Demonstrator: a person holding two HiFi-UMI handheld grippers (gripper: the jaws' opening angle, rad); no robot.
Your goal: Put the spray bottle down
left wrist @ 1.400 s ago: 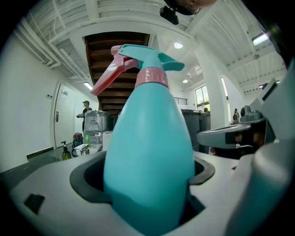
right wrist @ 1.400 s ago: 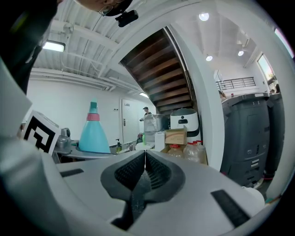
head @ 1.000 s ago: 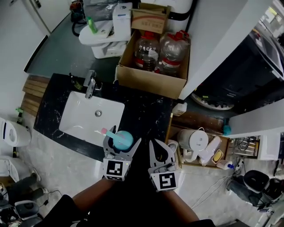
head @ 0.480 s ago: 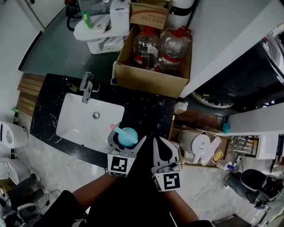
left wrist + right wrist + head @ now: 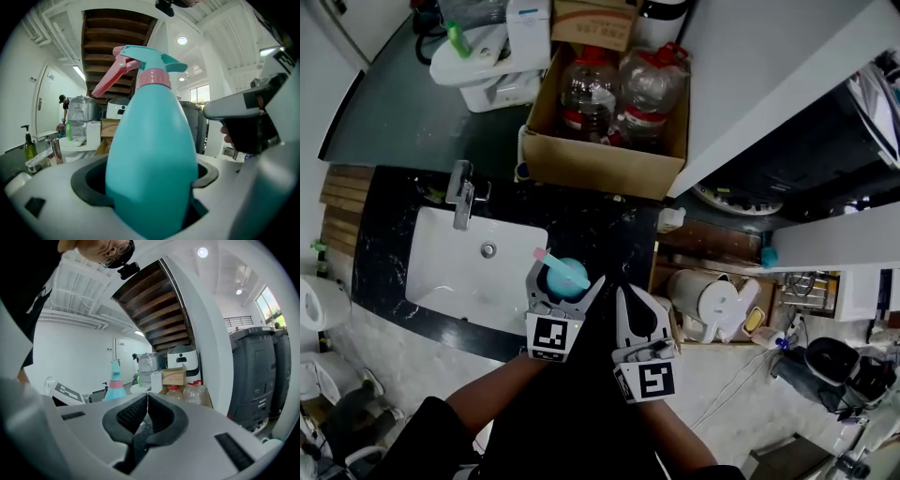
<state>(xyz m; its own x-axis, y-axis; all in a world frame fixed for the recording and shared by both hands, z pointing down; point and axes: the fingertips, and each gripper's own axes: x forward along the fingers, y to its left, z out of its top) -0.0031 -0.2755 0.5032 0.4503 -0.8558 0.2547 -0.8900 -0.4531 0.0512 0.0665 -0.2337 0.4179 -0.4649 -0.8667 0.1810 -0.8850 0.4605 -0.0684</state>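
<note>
Clamping the teal spray bottle (image 5: pixel 563 277) upright between its 2 jaws, the left gripper (image 5: pixel 565 283) holds it above the black counter (image 5: pixel 605 232) beside the sink (image 5: pixel 450 274). The right gripper (image 5: pixel 625 298) has its jaws together, empty.

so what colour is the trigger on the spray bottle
Pink trigger, on a teal spray bottle; clearest in the left gripper view.

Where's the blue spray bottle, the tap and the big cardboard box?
spray bottle (image 5: pixel 150 154): left gripper view, on its teal body.
tap (image 5: pixel 461 197): head view, on its metal spout.
cardboard box (image 5: pixel 595 167): head view, on its front wall.
</note>
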